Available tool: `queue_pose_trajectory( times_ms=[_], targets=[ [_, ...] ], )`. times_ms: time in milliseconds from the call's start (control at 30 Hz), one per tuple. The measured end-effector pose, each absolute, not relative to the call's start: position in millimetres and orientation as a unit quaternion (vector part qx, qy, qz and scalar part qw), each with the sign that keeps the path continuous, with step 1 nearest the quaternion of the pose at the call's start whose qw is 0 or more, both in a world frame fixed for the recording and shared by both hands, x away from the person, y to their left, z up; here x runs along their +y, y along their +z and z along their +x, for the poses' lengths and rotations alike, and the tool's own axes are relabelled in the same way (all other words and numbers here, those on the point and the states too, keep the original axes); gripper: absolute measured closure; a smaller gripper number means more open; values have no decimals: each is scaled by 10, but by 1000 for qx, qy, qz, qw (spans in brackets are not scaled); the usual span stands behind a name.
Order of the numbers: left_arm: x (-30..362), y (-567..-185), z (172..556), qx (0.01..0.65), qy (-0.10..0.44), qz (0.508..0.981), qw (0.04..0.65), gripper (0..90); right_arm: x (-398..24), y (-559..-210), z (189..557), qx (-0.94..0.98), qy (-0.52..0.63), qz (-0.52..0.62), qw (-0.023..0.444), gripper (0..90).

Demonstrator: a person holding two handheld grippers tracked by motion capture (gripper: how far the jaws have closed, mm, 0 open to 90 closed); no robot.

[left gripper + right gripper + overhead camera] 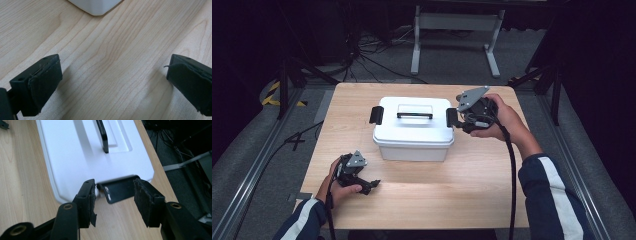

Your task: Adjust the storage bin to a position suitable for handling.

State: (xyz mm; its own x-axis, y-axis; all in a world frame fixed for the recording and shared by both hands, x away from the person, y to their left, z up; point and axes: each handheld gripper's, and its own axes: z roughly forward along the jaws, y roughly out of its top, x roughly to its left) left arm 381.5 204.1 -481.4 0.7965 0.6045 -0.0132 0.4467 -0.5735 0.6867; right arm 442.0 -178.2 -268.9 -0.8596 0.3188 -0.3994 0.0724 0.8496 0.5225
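Note:
A white lidded box (412,135) stands mid-table, with a black carry handle (414,114) on its lid and a black latch at each end. My right gripper (458,119) is at the box's right end. In the right gripper view, the right gripper (115,195) has its pads pressed on both ends of the right latch (117,191), which tilts outward from the lid (75,150). My left gripper (372,185) rests low on the table near the front left, apart from the box. Its jaws (113,75) are wide open over bare wood, with a box corner (96,6) ahead.
The left latch (376,115) sticks out at the box's far end. The wooden table (472,195) has free room in front of and around the box. Past the far edge lie floor cables (372,55) and a metal stand (457,30).

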Motion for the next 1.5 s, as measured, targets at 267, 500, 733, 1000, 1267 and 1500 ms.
queue_pose_trajectory(
  times_ms=[267, 500, 733, 1000, 1267, 1500],
  targets=[
    [2041, -4814, 3814, 299, 112, 880, 352, 6, -1578, -2649, 4544, 936, 245, 92, 237, 520],
    [2041, -4814, 3814, 299, 112, 880, 352, 6, -1359, -2606, 4630, 940, 248, 73, 221, 536],
    [2049, -4812, 3807, 298, 113, 881, 351, 6, -1169, -2677, 4706, 949, 229, 52, 211, 570],
    [2053, -4812, 3807, 296, 114, 881, 351, 6, -956, -2753, 4789, 954, 210, 42, 209, 642],
    [2053, -4811, 3806, 295, 114, 882, 350, 6, -780, -2792, 4799, 960, 192, 28, 204, 748],
    [2053, -4811, 3807, 295, 114, 882, 350, 6, -697, -2807, 4791, 959, 187, 11, 210, 830]
  ],
)
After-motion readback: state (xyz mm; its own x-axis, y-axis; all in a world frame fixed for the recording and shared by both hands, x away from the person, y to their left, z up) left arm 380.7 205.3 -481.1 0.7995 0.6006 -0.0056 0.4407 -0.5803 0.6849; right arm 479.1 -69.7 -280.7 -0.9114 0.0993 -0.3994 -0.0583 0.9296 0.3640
